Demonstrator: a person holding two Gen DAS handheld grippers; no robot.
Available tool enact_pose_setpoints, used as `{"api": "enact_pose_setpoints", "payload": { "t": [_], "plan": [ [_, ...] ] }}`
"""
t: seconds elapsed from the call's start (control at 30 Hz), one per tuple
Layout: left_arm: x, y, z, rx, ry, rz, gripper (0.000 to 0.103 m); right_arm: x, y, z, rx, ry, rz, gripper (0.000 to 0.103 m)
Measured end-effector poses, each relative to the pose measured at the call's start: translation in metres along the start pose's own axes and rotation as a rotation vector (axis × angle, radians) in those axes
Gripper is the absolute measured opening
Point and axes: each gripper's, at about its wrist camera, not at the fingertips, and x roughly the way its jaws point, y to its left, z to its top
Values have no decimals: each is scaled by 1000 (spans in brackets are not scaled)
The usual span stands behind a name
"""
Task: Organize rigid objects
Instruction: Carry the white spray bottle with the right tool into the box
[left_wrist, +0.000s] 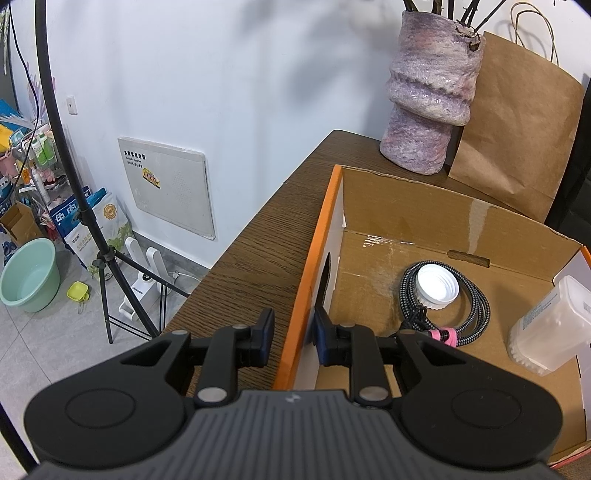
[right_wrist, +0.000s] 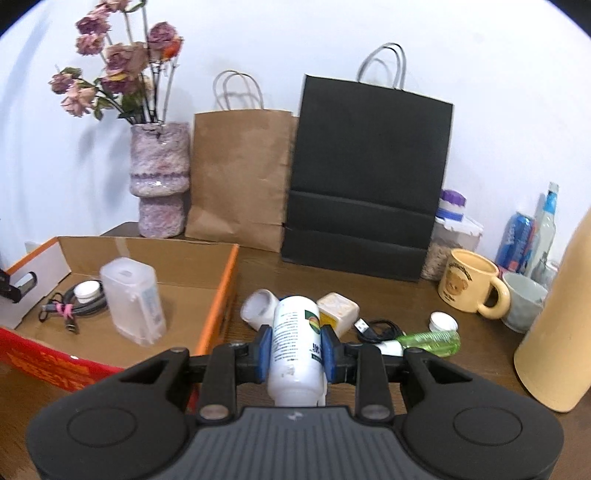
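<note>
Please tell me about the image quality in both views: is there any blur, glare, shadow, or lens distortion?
Left wrist view: sharp; glare on the tape inside the cardboard box; soft branch shadows on the wall; fisheye bends the table edge.
Right wrist view: slightly soft throughout; dark rounded corners from the lens; the black bag leans with distortion.

Right hand-held gripper (right_wrist: 296, 349) clamps a white bottle (right_wrist: 295, 343) — above the table (right_wrist: 424, 291), beside the cardboard box (right_wrist: 218, 295).
</note>
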Motion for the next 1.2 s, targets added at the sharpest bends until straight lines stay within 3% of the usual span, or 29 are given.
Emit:
{"api": "enact_pose_setpoints", "payload": {
  "t": [0.3,0.7,1.2],
  "plan": [
    [0,0,0,0,0,0,23,10,46,30,-58,-30,61,27],
    [0,0,0,0,0,1,23,37,134,65,-129,-39,230,27],
    [0,-2,1,4,-2,4,23,79,208,74,-172,15,376,27]
  ]
}}
